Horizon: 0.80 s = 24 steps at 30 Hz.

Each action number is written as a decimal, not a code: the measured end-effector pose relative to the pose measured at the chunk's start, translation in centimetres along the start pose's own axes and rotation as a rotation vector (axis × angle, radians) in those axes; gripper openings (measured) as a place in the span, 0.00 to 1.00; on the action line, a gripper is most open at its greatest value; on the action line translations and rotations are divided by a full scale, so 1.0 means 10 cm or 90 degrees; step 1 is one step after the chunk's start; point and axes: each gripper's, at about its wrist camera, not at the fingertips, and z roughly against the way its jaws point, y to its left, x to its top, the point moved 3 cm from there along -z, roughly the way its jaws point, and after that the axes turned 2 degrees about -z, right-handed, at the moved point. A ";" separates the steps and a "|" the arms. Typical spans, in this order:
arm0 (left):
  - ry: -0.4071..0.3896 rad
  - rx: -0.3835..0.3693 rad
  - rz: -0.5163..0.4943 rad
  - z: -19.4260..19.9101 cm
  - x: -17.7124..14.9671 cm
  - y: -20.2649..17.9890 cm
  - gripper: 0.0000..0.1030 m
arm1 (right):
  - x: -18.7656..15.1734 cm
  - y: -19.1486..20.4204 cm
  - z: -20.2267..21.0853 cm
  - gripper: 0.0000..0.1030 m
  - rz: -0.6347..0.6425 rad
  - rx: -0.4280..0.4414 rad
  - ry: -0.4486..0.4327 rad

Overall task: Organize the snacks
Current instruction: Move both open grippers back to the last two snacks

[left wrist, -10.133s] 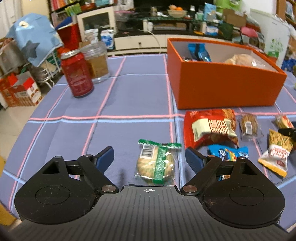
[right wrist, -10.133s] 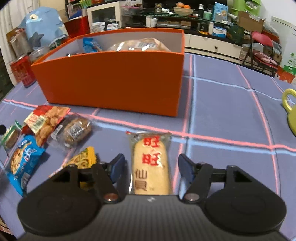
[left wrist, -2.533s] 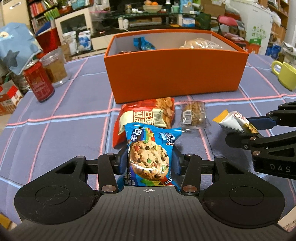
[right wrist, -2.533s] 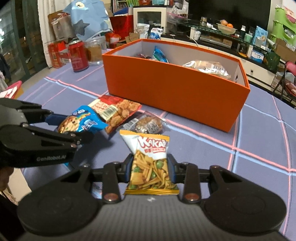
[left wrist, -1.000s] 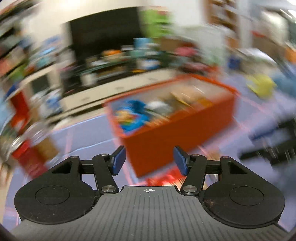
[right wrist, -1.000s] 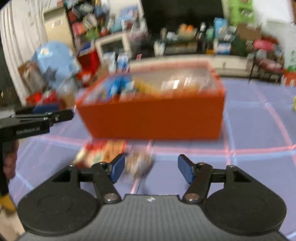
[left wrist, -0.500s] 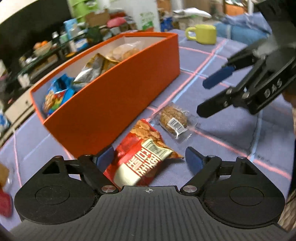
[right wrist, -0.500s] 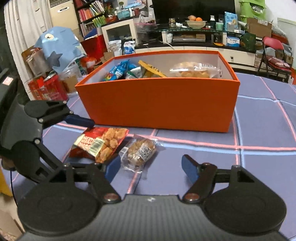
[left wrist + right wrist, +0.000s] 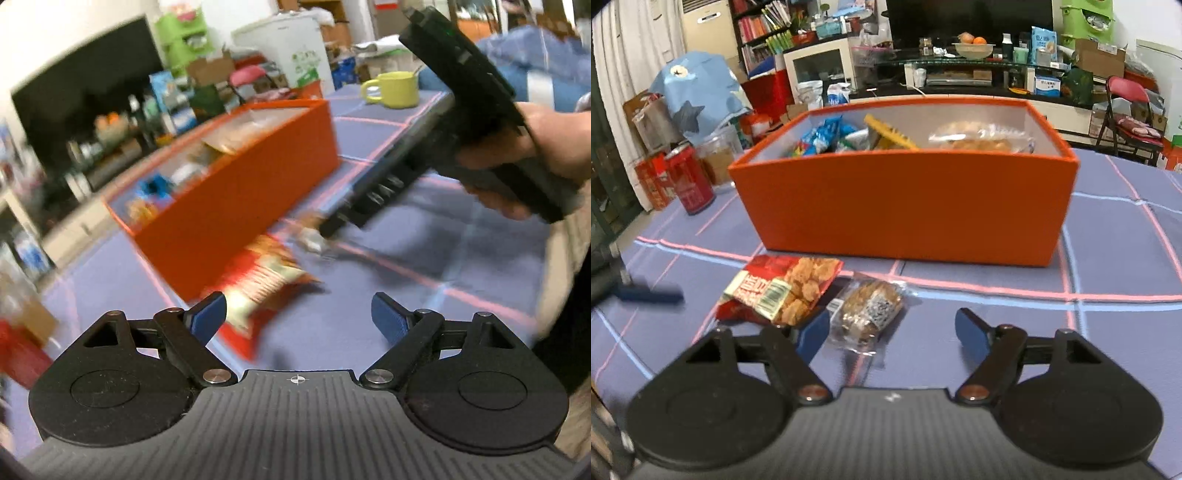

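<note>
The orange box (image 9: 905, 206) holds several snack packs. Before it on the blue cloth lie a red snack bag (image 9: 783, 288) and a clear-wrapped cake (image 9: 868, 306). My right gripper (image 9: 892, 332) hangs low over the cake with its jaws opening; the cake lies just ahead, near the left pad, and nothing presses on it. My left gripper (image 9: 297, 315) is open above the blurred red snack bag (image 9: 258, 284), beside the orange box (image 9: 236, 195). In the left wrist view a hand holds the right gripper (image 9: 328, 229) down by the cake (image 9: 310, 236).
A red can (image 9: 690, 181) and a glass jar (image 9: 716, 155) stand left of the box. A yellow mug (image 9: 391, 88) sits at the far right of the table. The left gripper's blue finger (image 9: 646, 295) reaches in left of the red bag. Furniture and clutter ring the table.
Both grippers, which carried packs to the box earlier, have come back down empty with their jaws wider. The left one rolled and closed in on the red bag; the right one sank toward the cake.
</note>
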 end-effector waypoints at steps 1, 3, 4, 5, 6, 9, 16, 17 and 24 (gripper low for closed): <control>-0.008 -0.001 -0.036 -0.04 0.03 0.06 0.70 | -0.01 0.01 -0.04 0.75 -0.010 0.003 0.001; 0.005 -0.011 -0.102 -0.21 0.09 0.16 0.71 | -0.02 0.03 -0.11 0.75 -0.017 0.006 0.006; 0.023 -0.030 -0.128 -0.32 0.11 0.20 0.71 | -0.02 0.04 -0.13 0.75 -0.014 0.006 0.009; 0.040 -0.059 -0.150 -0.43 0.11 0.24 0.71 | -0.03 0.03 -0.14 0.75 -0.013 0.008 0.011; 0.050 -0.080 -0.165 -0.52 0.12 0.26 0.70 | -0.03 0.01 -0.14 0.76 -0.011 0.009 0.014; 0.063 -0.125 -0.174 -0.76 0.12 0.29 0.69 | -0.02 -0.07 -0.10 0.78 -0.012 0.009 0.020; 0.068 -0.146 -0.055 -1.01 0.07 0.45 0.74 | 0.02 -0.07 -0.23 0.79 -0.014 0.028 0.031; 0.071 -0.145 -0.024 -1.00 0.04 0.47 0.71 | 0.02 -0.06 -0.25 0.79 -0.014 0.028 0.032; 0.064 -0.059 0.060 -0.68 -0.07 0.17 0.66 | 0.06 0.04 -0.26 0.78 -0.055 -0.022 0.006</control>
